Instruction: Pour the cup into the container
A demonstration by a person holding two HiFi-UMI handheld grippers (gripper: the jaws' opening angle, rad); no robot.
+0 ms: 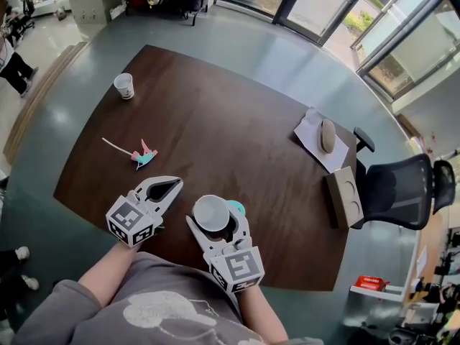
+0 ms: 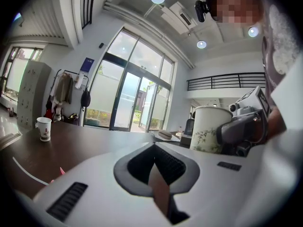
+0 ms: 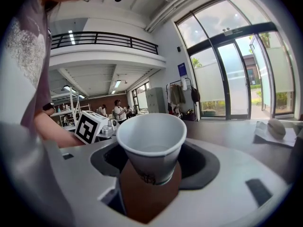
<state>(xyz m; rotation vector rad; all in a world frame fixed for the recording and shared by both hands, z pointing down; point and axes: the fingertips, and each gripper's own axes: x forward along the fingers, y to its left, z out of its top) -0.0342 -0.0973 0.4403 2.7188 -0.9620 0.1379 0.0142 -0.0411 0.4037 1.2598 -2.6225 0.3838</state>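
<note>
My right gripper [image 1: 214, 215] is shut on a white paper cup [image 1: 212, 212], held upright just over the near edge of the brown table [image 1: 230, 128]. In the right gripper view the cup [image 3: 151, 143] sits between the jaws with its mouth open towards me. A small teal round thing [image 1: 236, 208] shows right beside the cup, mostly hidden by it. My left gripper [image 1: 178, 183] rests to the left, its tips together with nothing in them. In the left gripper view its tips [image 2: 154, 146] meet, and the held cup [image 2: 210, 129] shows at right.
A second paper cup [image 1: 124, 85] stands at the table's far left. A pink and teal item with a thin stick [image 1: 144, 155] lies left of centre. Papers with a beige oval object [image 1: 327, 136] and a cardboard tray [image 1: 345, 196] sit at the right edge by a black chair [image 1: 402, 189].
</note>
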